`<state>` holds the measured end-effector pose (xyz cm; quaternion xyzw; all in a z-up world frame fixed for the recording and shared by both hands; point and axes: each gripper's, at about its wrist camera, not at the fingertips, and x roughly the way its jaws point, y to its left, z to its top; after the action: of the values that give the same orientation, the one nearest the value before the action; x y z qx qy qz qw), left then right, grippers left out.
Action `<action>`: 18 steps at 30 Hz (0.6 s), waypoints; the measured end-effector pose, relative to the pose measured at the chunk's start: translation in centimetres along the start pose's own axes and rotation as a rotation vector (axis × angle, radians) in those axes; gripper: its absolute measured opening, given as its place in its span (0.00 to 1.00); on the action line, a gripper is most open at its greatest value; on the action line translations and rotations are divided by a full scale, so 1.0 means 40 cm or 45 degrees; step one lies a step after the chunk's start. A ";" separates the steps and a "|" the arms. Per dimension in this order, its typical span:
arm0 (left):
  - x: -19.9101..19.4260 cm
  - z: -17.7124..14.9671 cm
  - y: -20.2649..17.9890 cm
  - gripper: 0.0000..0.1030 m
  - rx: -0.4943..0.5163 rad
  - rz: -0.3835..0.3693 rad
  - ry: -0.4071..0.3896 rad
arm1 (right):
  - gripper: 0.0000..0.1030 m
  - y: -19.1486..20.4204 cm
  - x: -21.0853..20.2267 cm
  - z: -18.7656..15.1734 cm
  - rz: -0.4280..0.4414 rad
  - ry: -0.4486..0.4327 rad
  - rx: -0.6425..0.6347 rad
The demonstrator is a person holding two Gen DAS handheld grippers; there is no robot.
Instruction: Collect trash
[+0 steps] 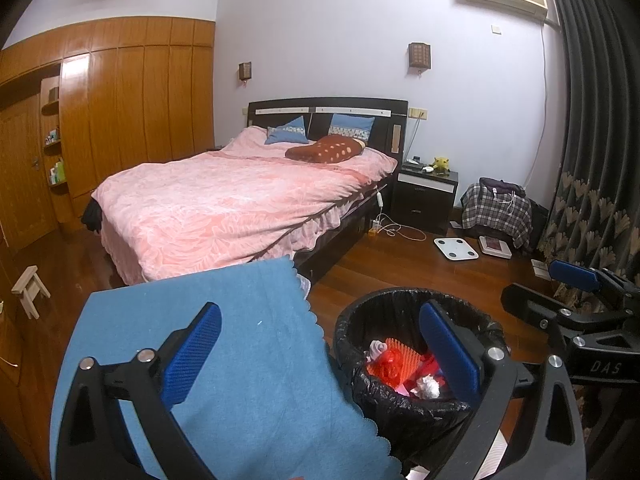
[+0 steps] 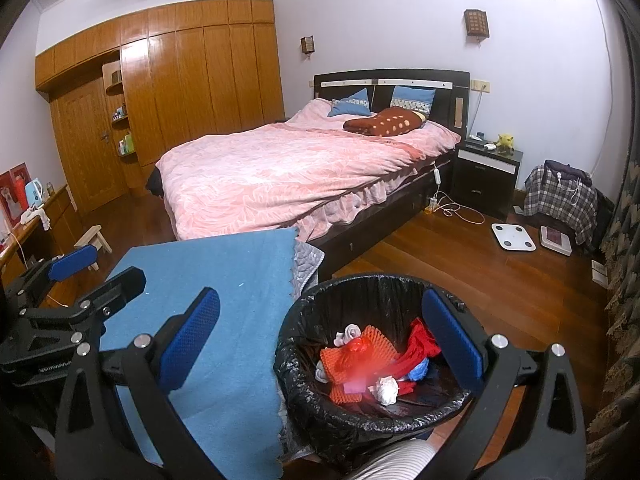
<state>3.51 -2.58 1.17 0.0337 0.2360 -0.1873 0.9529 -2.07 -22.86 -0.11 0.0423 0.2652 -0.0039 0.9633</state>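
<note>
Left wrist view: left gripper (image 1: 320, 354) hangs above the gap between a blue cloth-covered surface (image 1: 224, 360) and a round bin lined with a black plastic bag (image 1: 404, 412), blue-padded fingers (image 1: 192, 354) spread wide, nothing between them — released. The right gripper (image 1: 576, 276) shows at the frame's right edge, beside the dark patterned curtain (image 1: 592, 208); from this angle only one pad is clear, so its state reads better from its own camera.

Right wrist view: right gripper (image 2: 326, 344) also splayed and empty, one finger over the cloth, the other over the bin's rim. The trash is in the bin already — an orange foam fruit net (image 2: 340, 360), red crumpled plastic (image 2: 420, 340), white wadded tissues (image 2: 386, 390), a blue scrap (image 2: 418, 372). The blue cloth top carries nothing I can pick out but a tiny pale speck, too small to name.

The bin sits tight against the cloth-covered surface, likely so items can be carried across in one short move; both tools held apart look ready for either another pick or finishing. Judging by the bare cloth, collection seems nearly or fully done.

Behind: pink-quilted bed (image 2: 304, 168), wooden wardrobe wall (image 2: 192, 80), dark nightstand (image 2: 486, 176), white bathroom scale (image 2: 513, 237) on the wood floor — none of it reads as trash.
</note>
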 end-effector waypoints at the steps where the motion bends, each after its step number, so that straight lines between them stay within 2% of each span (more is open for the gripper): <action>1: 0.002 0.002 -0.001 0.94 0.000 0.000 0.000 | 0.95 -0.002 0.001 0.001 -0.001 0.000 -0.001; 18: 0.002 -0.009 0.004 0.94 -0.002 0.001 0.009 | 0.95 -0.003 0.001 0.004 -0.001 0.004 0.000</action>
<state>3.48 -2.39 0.78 0.0338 0.2394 -0.1867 0.9522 -1.95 -22.98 -0.01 0.0421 0.2669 -0.0041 0.9628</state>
